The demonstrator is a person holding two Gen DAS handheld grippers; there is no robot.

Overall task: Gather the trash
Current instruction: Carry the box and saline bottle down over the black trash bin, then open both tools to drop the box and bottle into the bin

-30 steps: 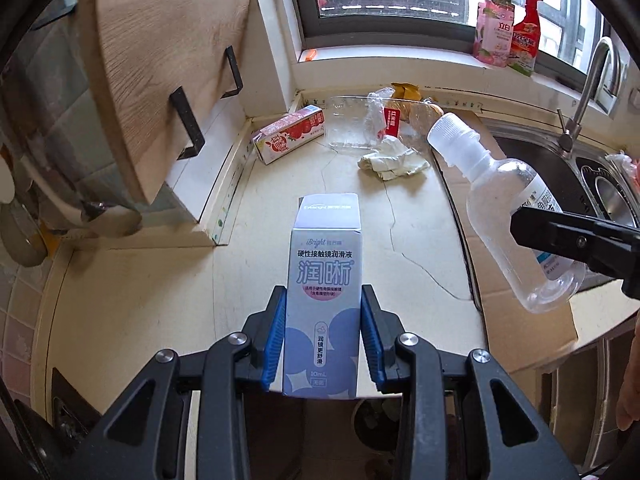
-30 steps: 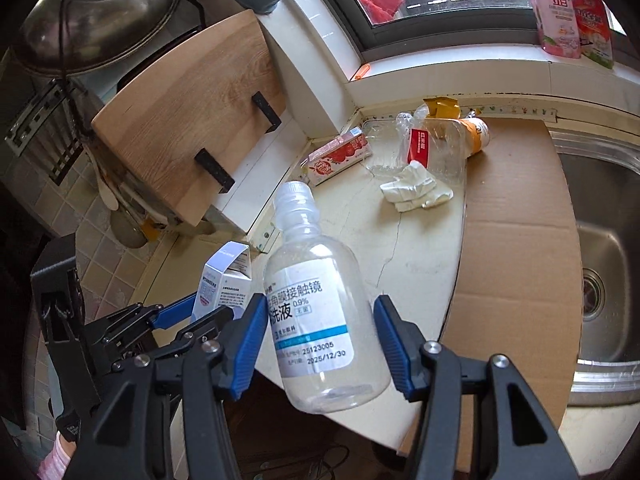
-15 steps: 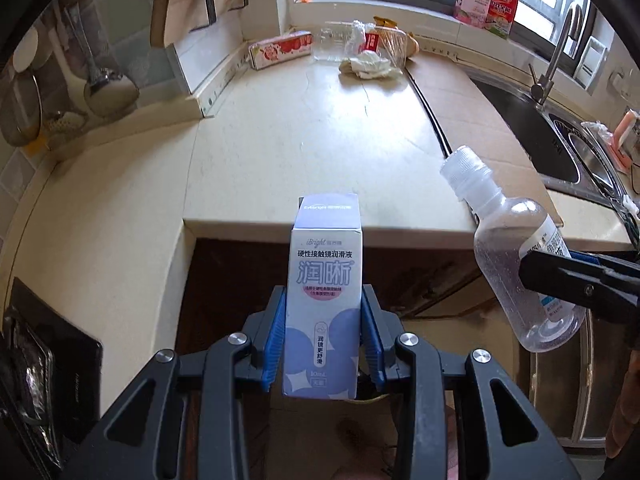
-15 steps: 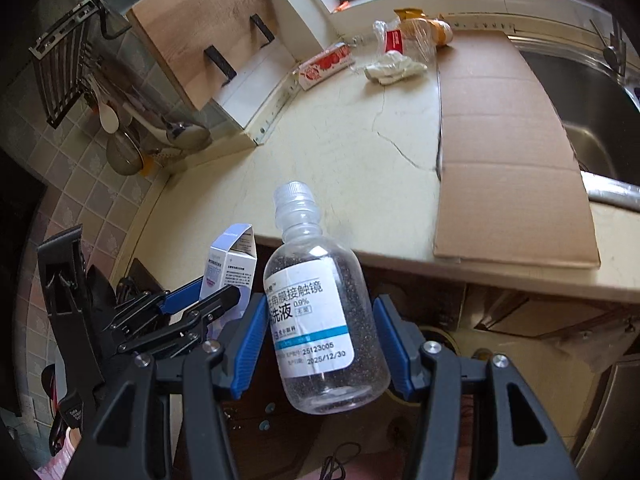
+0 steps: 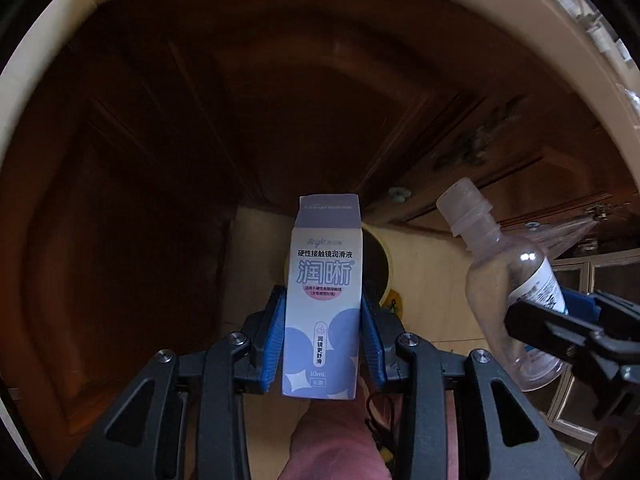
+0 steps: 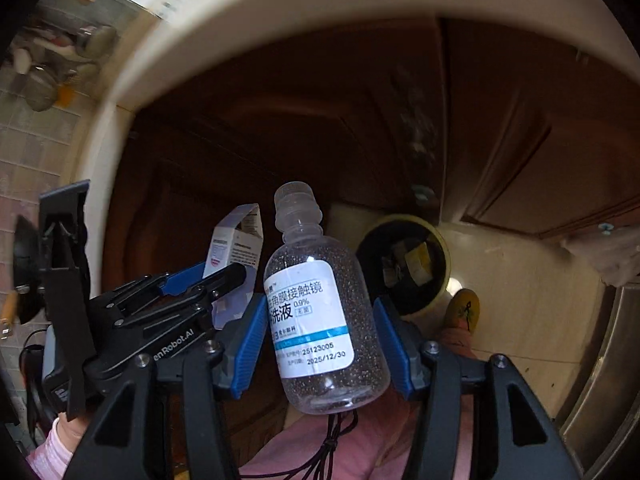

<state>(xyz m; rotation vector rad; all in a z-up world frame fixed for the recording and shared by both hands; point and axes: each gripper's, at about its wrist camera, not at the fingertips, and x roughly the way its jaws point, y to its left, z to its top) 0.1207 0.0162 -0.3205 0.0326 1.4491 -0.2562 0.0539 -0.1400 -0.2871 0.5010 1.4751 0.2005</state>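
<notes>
My left gripper (image 5: 322, 320) is shut on a small white and blue carton (image 5: 322, 300), held upright between the blue pads. My right gripper (image 6: 320, 340) is shut on a clear plastic bottle (image 6: 316, 320) with a white label, cap end pointing away. Both point steeply down below the counter edge. A round bin (image 6: 401, 219) with a yellow rim and black liner stands on the floor just beyond the bottle, with scraps inside. In the left wrist view the bin (image 5: 393, 276) is half hidden behind the carton, and the bottle (image 5: 512, 276) shows at the right.
Dark brown wooden cabinet doors (image 5: 200, 120) fill the background under the cream countertop edge (image 6: 280, 32). A person's pink trouser leg (image 5: 336, 448) and a foot in a yellow slipper (image 6: 464, 308) stand near the bin on the pale floor (image 6: 520, 280). A steel surface (image 6: 608, 360) is at the right.
Both grippers have dropped from above the counter to below its edge and tilted downward. The countertop has gone out of view; the cabinets, floor and bin now show. Both grips are unchanged.
</notes>
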